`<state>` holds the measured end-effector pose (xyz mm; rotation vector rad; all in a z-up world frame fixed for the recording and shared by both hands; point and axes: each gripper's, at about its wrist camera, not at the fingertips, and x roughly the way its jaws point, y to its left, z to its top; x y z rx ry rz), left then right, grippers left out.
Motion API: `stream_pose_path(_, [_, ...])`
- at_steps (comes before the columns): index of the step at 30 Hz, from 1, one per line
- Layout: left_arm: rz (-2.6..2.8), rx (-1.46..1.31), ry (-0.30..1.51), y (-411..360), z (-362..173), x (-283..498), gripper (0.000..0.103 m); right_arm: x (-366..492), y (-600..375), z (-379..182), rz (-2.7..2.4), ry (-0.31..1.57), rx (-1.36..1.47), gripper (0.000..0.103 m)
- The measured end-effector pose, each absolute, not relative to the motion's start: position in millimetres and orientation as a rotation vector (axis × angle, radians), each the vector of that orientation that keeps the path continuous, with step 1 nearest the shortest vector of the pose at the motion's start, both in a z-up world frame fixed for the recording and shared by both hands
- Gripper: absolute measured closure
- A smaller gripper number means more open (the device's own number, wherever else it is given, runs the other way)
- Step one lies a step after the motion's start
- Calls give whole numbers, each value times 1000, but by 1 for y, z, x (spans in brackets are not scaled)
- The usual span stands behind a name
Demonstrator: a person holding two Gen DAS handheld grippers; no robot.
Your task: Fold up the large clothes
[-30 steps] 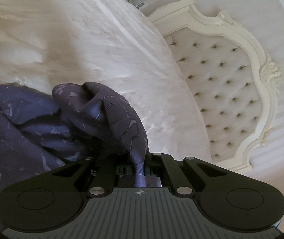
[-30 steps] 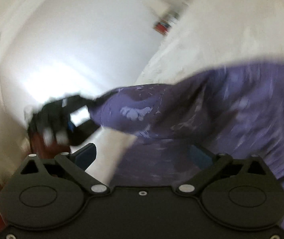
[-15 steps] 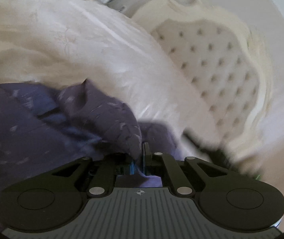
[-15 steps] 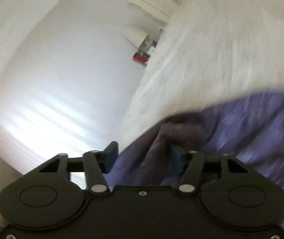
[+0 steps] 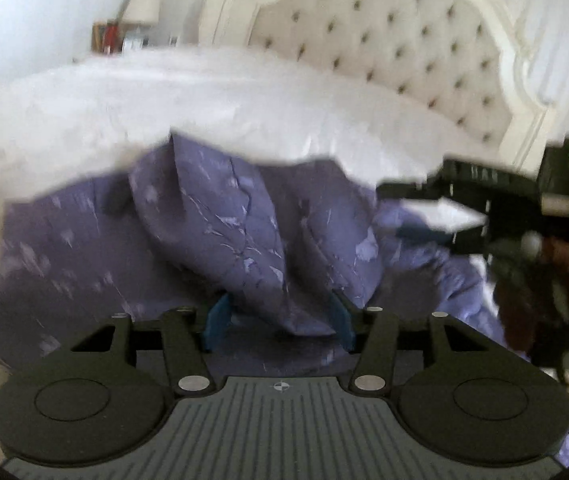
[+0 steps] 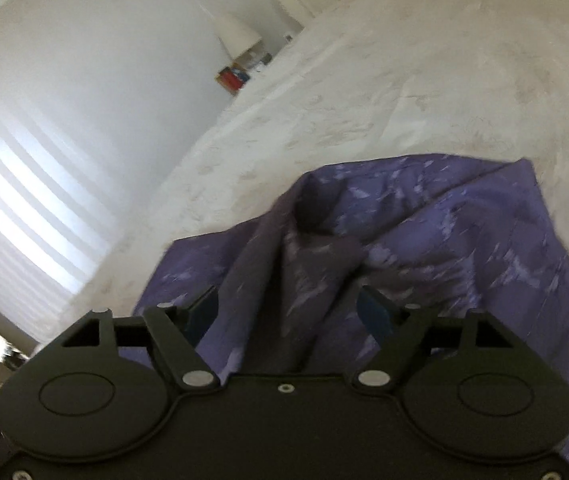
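On the white bed, both claws spread over the purple garment.

Between the blue pads of the left gripper point(image 5: 278, 322) rises a soft ridge of the dark purple, pale-flecked fabric garment point(image 5: 220, 236) — its jaws have just been opening, and the pads stand slightly clear of the cloth. Beyond it lies the crinkled white bedspread point(image 5: 204, 92), then a cream button-tufted headboard point(image 5: 396, 32). The right gripper point(image 6: 290, 314) also has jaws that have just been opening — a creased fold of the garment lies loose between them, untouched. Farther left, a white lampshade point(image 6: 238, 36) is visible.
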<state>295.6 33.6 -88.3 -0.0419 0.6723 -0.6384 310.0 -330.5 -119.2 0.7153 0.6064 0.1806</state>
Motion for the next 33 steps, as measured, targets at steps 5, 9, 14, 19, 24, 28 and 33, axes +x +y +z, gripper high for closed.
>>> stream_pose_path(5, [-579,-97,653,45,-78,304,50,312,-320,-122,209,664,755,11])
stream_pose_path(9, [-574,-110,650,49,-72,303,50,322,-312,-130,201,683,763,29])
stream_pose_path(14, [-569,-95,619,47,-63,308,48,315,-302,-99,208,683,461,91])
stream_pose_path(19, [-561,-61,600,31,-63,314,43,317,-329,-98,115,715,414,82])
stream_pose_path(24, [-560,-36,587,18,-61,311,43,296,-341,-98,69,628,487,49])
stream_pose_path(28, [-563,72,523,5,-60,299,41,269,-322,-74,139,450,396,52])
stream_pose_path(33, [-518,123,597,-6,-85,307,41,275,-276,-79,253,499,209,73])
